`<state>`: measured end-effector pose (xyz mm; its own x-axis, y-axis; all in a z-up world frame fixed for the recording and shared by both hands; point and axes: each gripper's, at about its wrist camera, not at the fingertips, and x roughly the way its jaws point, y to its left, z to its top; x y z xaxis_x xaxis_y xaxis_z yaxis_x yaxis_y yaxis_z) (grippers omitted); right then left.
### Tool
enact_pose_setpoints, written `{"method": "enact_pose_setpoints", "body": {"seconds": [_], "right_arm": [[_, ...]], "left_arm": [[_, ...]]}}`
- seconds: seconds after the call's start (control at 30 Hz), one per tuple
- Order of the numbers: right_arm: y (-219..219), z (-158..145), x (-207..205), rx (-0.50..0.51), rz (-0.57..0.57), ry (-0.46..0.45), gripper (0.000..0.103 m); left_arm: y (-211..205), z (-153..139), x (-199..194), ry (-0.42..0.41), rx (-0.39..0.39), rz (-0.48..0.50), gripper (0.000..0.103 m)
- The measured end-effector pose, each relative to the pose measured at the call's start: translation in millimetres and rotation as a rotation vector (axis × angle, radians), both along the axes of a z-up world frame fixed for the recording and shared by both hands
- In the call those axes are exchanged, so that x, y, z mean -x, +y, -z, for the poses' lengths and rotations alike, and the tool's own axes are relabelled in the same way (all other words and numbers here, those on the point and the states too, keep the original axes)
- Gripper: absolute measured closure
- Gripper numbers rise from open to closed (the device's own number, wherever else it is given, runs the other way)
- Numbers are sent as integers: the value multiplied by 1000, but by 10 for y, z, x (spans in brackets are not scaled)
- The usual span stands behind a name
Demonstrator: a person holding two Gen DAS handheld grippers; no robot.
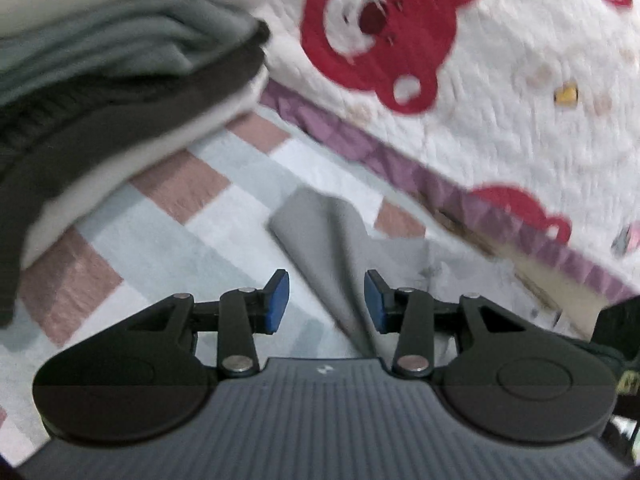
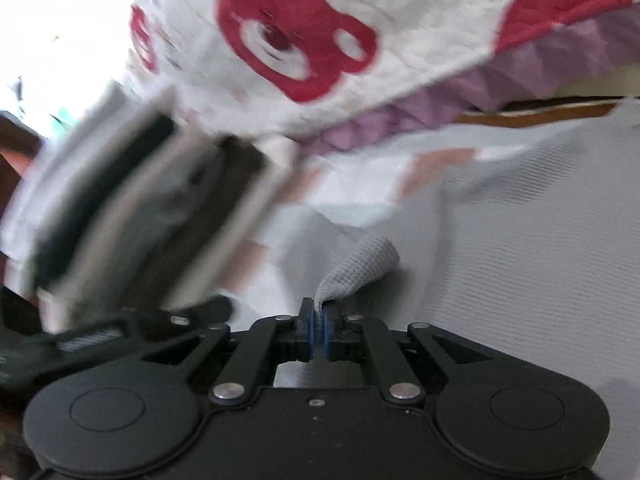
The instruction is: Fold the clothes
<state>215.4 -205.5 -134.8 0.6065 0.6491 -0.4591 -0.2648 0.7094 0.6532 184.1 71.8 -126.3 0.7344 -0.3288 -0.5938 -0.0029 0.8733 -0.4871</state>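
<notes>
1. The left gripper (image 1: 326,300) has its blue pads (image 1: 278,300) spread wide apart, with nothing between them.
2. Under that gap lies a pointed fold of the grey garment (image 1: 320,232), resting on the checked sheet (image 1: 224,220); its lower part is hidden behind the gripper body.
3. The right gripper (image 2: 319,330) has its pads pressed together on a small waffle-textured edge of the grey garment (image 2: 360,268), which bunches up just above the tips.
4. The rest of that garment spreads to the right in the right wrist view, and its far edge is cut off by the frame.
5. A stack of folded clothes (image 1: 100,92) sits on the sheet at upper left; in the right wrist view it (image 2: 140,208) is heavily blurred, so separate pieces are hard to make out.
6. A white quilt with red bears (image 1: 460,80) lies beyond, edged with a purple border (image 1: 400,156); both views are smeared by motion blur.
</notes>
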Motion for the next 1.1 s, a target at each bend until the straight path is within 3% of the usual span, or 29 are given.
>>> {"method": "enact_pose_setpoints", "body": {"seconds": [0.07, 0.17, 0.27, 0.43, 0.57, 0.63, 0.7, 0.83, 1.0, 1.03, 1.07, 1.1], "right_arm": [[206, -172, 17, 25, -89, -54, 97], [598, -289, 98, 177, -230, -123, 97], [863, -146, 81, 247, -291, -72, 96], [913, 83, 66, 203, -282, 43, 93], [648, 40, 253, 6, -336, 84, 90], [437, -29, 367, -26, -286, 81, 81], [208, -103, 489, -32, -217, 71, 63], [-323, -255, 789, 99, -71, 40, 63], [-1067, -329, 1263, 310, 49, 30, 63], [-1213, -334, 1359, 343, 72, 33, 63], [-1354, -334, 1459, 367, 96, 43, 62], [-1504, -337, 1551, 388, 124, 54, 61]], "left_arm": [[163, -3, 96, 2, 44, -52, 61], [403, 78, 227, 46, 67, -109, 61], [529, 201, 295, 115, 45, -135, 61], [584, 276, 323, 143, 65, -123, 61], [525, 322, 241, 157, 56, -98, 59], [481, 352, 197, 166, 43, -89, 58], [416, 390, 151, 177, 8, -85, 58], [240, 379, 126, 137, -103, -71, 51], [59, 353, 89, 115, -195, -48, 36], [17, 344, 85, 112, -229, -30, 39], [-25, 335, 81, 109, -263, -12, 66], [-67, 325, 77, 106, -298, 5, 101]]}}
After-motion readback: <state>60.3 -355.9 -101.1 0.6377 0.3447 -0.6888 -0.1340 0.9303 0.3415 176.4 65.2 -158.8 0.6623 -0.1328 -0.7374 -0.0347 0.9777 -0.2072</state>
